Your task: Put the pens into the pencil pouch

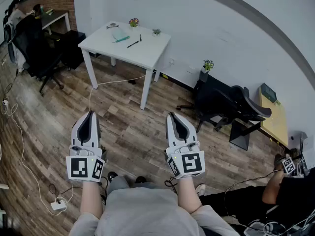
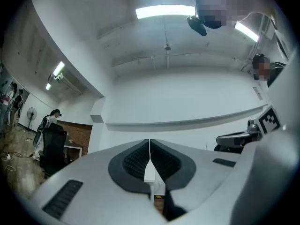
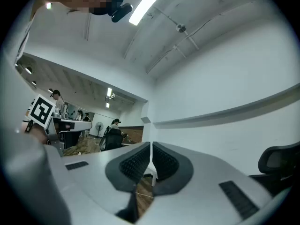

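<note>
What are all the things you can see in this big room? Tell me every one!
table: one, white, far across the wooden floor
pens: at least two, dark, lying on the table
pencil pouch: one, pale, on the table beside the pens
potted plants: three, green; two on the table, one on a black cabinet by the wall
office chairs: two, black; one right, one left
desk: one, yellow, far right
power strip: one, white, on the floor at lower left
left gripper: one, white and grey, jaws shut, empty
right gripper: one, white and grey, jaws shut, empty
</note>
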Demonstrator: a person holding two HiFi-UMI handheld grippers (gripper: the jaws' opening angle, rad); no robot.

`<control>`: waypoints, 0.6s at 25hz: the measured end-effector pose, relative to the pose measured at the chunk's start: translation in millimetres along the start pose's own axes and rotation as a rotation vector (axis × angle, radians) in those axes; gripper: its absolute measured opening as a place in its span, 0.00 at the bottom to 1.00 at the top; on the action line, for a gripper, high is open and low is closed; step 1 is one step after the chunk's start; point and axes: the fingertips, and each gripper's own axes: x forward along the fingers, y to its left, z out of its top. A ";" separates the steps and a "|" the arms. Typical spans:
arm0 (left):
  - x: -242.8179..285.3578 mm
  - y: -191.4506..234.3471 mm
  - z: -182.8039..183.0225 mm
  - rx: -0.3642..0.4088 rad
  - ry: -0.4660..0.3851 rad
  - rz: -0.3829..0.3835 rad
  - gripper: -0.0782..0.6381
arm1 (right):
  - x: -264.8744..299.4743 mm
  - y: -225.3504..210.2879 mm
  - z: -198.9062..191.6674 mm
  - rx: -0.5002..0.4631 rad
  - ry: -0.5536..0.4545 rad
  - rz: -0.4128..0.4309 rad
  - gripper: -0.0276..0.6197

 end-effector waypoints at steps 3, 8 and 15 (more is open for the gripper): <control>-3.1 -2.7 -1.6 -0.001 0.002 -0.002 0.15 | -3.9 1.6 -0.8 -0.001 -0.001 0.003 0.10; -5.1 -5.1 -2.6 -0.001 0.004 -0.003 0.15 | -6.0 2.1 -1.0 -0.002 -0.001 0.002 0.10; -5.2 -1.2 1.5 0.004 -0.004 0.003 0.15 | -3.8 2.3 0.5 -0.002 -0.009 -0.002 0.10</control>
